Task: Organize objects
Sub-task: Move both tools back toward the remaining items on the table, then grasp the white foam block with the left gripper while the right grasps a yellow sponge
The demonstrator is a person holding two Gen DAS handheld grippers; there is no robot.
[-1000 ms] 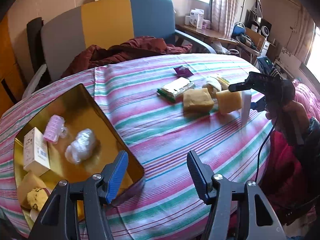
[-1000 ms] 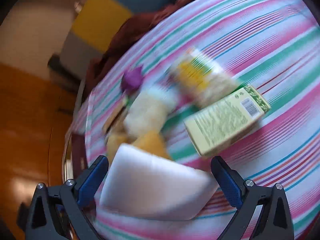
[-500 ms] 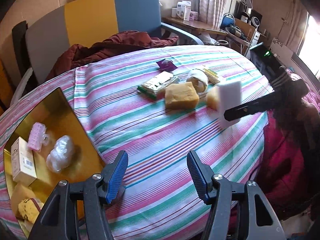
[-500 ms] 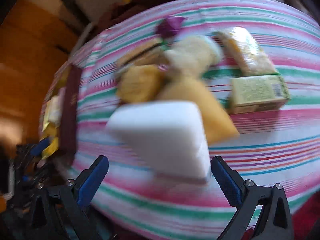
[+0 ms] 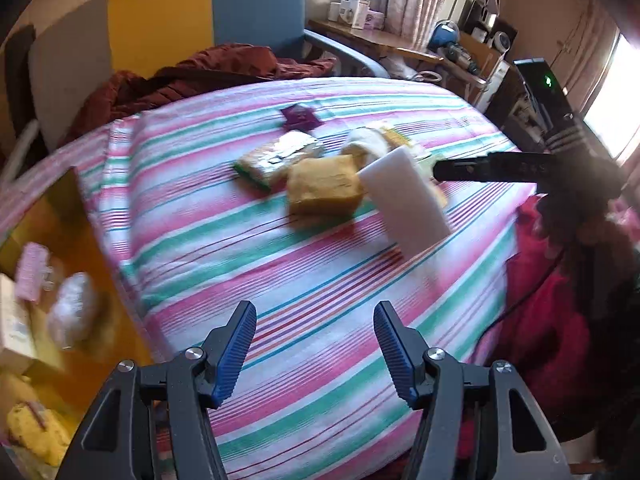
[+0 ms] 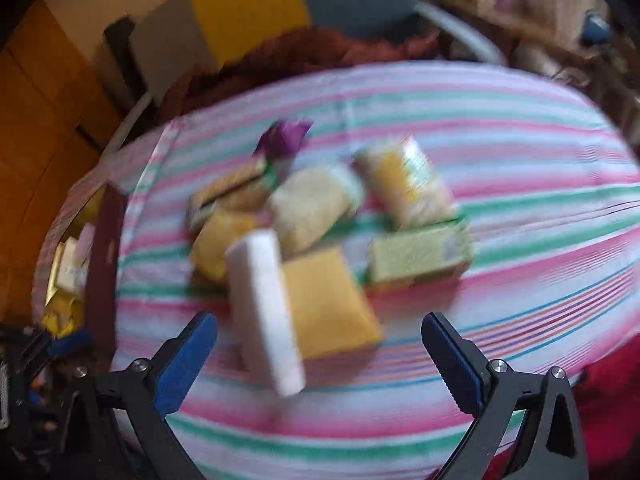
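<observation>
A white sponge block (image 5: pixel 404 200) is tilted just in front of the pile of items, free of my fingers, and it shows blurred in the right wrist view (image 6: pixel 266 312). My right gripper (image 6: pixel 320 356) is open, its jaws wide apart on either side of the block without touching it. Its dark arm (image 5: pixel 496 166) reaches in from the right. My left gripper (image 5: pixel 316 348) is open and empty above the striped tablecloth (image 5: pixel 248 256). The gold tray (image 5: pixel 68 240) lies at the left with several items in it.
Yellow sponges (image 5: pixel 324 190), a green-edged packet (image 5: pixel 276 156), a purple sachet (image 5: pixel 298 116) and a green box (image 6: pixel 420 256) cluster mid-table. A chair with red cloth (image 5: pixel 208 76) stands behind. Red fabric (image 5: pixel 544 312) hangs at the right edge.
The white sponge has moved leftward and turned, and it is now loose between the right gripper's open jaws. Both views have panned; the left gripper stays open.
</observation>
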